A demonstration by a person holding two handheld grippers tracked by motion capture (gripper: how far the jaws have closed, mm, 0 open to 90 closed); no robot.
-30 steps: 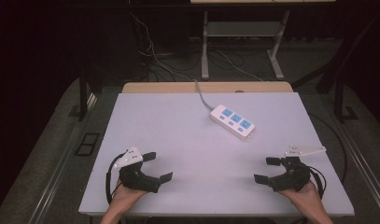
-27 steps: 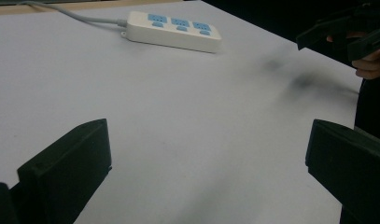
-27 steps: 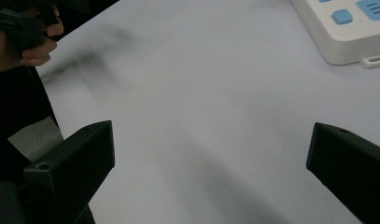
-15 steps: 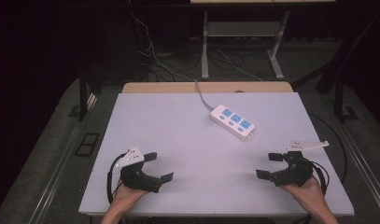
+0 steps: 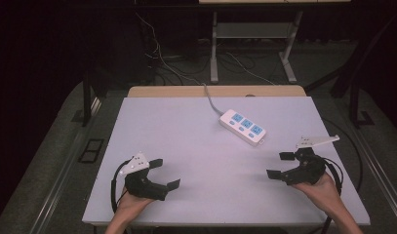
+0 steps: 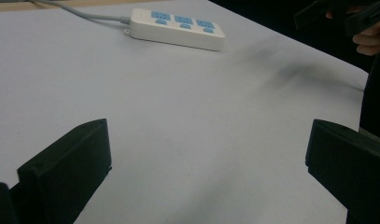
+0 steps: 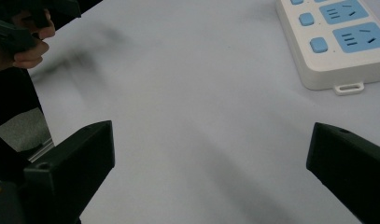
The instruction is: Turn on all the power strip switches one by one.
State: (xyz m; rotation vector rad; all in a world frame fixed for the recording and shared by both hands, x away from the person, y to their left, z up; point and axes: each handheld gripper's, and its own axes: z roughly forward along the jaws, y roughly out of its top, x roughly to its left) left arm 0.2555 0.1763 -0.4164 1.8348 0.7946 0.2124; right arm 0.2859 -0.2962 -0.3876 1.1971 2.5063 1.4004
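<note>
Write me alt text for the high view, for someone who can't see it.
A person's two hands rest at the near edge of a pale grey table, each holding a black two-jaw gripper, left gripper and right gripper, both with jaws open and empty. A white three-socket power strip with blue outlets lies beyond them, nearer the right gripper, its grey cable trailing off the far edge.

Dark lab: bare white table (image 5: 186, 131), floor cables (image 5: 157, 58).

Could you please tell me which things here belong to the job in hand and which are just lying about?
In the job:
- power strip, the nearest thing to both grippers
- left gripper, open, empty
- right gripper, open, empty

Lying about:
- table, merely bearing the strip
- cables on the floor beyond it
- metal stand behind
</note>
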